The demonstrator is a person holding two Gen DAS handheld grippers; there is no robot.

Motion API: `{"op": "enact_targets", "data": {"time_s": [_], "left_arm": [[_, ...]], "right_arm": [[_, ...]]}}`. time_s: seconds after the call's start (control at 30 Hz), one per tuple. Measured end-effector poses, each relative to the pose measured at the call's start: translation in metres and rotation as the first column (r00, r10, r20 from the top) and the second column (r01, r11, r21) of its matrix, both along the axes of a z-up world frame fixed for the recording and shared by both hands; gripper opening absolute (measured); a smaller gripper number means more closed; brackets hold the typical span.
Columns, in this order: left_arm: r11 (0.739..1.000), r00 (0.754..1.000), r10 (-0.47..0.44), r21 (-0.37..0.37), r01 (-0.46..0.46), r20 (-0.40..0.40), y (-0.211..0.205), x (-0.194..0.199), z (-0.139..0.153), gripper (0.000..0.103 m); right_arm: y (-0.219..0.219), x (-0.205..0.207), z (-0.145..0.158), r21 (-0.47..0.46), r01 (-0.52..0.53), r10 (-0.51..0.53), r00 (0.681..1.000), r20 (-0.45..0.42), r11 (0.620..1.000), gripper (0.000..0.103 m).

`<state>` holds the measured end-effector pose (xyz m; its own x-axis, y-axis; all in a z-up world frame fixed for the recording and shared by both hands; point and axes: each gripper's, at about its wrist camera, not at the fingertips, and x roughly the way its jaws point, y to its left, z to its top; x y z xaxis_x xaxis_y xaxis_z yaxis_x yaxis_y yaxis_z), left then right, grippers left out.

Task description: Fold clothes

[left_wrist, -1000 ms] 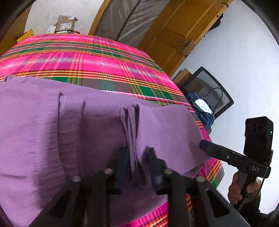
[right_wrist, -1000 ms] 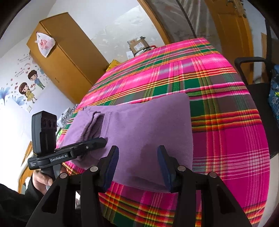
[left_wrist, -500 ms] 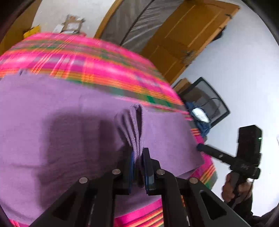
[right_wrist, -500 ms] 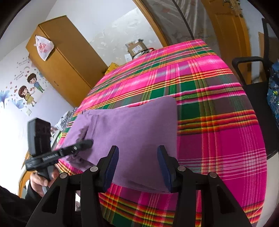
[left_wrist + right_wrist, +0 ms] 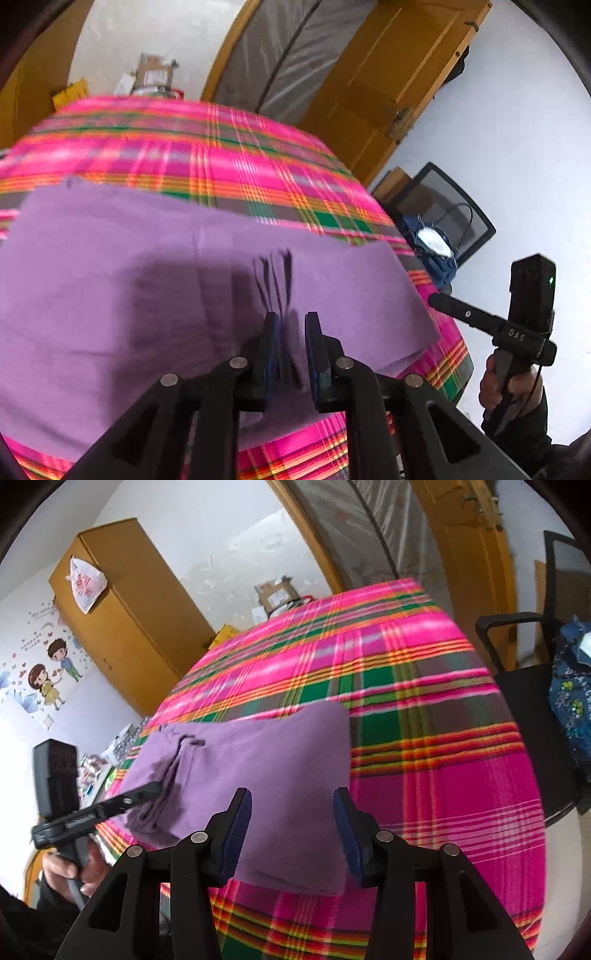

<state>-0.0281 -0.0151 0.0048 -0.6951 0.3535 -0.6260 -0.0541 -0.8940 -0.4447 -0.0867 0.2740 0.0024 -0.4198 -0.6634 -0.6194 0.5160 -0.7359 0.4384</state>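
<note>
Purple cloth (image 5: 266,775) lay flat on our plaid table (image 5: 424,738). Our left tongs (image 5: 291,347) pinched a bunched edge of it — jaws nearly closed; the right tongs (image 5: 291,830) hung wide open, empty. We judged a fold underway — next, carrying that edge across.

So that's one purple cloth (image 5: 273,775), one plaid-covered worktop (image 5: 443,738), two tongs (image 5: 291,354) (image 5: 291,834), one office chair (image 5: 535,686), one wooden cabinet (image 5: 122,609).
</note>
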Motion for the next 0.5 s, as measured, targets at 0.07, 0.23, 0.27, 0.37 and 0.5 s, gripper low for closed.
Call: {"op": "enact_targets", "data": {"time_s": [0.07,0.23,0.27,0.37,0.5], "left_arm": [[1.0,1.0,-0.003,-0.01,0.003,-0.014,0.001,0.0,0.006,0.014],[0.999,0.999,-0.039,-0.035,0.039,-0.018,0.015,-0.019,0.003,0.014],[0.998,0.999,-0.041,-0.049,0.041,-0.002,0.018,-0.028,-0.003,0.014],[0.999,0.998,-0.019,-0.049,0.022,0.053,0.014,-0.042,-0.021,0.012],[1.0,0.996,0.009,0.005,-0.009,0.092,-0.002,-0.045,-0.036,0.002]], "right_arm": [[0.001,-0.001,0.0,0.007,0.012,-0.012,1.0,-0.004,1.0,0.042],[-0.008,0.002,-0.007,0.086,-0.002,0.003,1.0,-0.013,0.996,0.025],[-0.01,0.003,-0.009,0.105,-0.005,0.007,1.0,-0.015,0.994,0.025],[-0.016,0.006,-0.015,0.161,-0.015,0.018,1.0,-0.02,0.987,0.023],[-0.017,0.006,-0.014,0.174,-0.02,0.024,1.0,-0.019,0.985,0.022]]}}
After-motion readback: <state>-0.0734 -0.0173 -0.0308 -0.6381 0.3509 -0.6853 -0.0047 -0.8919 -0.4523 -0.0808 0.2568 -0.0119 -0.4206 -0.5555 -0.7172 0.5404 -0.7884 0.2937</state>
